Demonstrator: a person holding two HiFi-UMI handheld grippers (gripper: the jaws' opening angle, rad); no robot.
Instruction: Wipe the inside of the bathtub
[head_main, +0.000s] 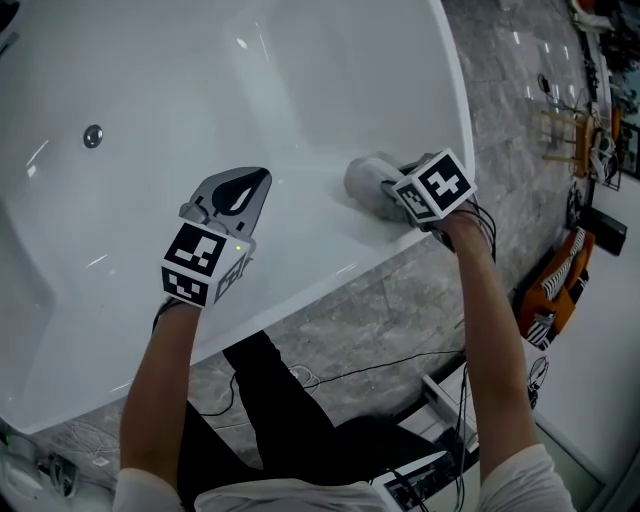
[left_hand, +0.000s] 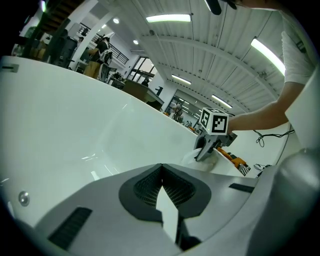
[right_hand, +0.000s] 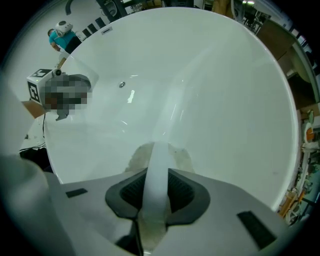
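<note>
The white bathtub (head_main: 300, 80) fills the head view. The left hand-held gripper (head_main: 252, 182) hangs over its interior, jaws together and empty. The right hand-held gripper (head_main: 388, 190) is clamped on a pale cloth (head_main: 362, 180), pressed against the tub's inner wall just below the rim. A round metal fitting (head_main: 92, 136) sits well apart.

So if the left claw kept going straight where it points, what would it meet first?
Most likely the white inner wall of the bathtub; nothing else lies in that line. The right claw with its cloth sits to the right.
</note>
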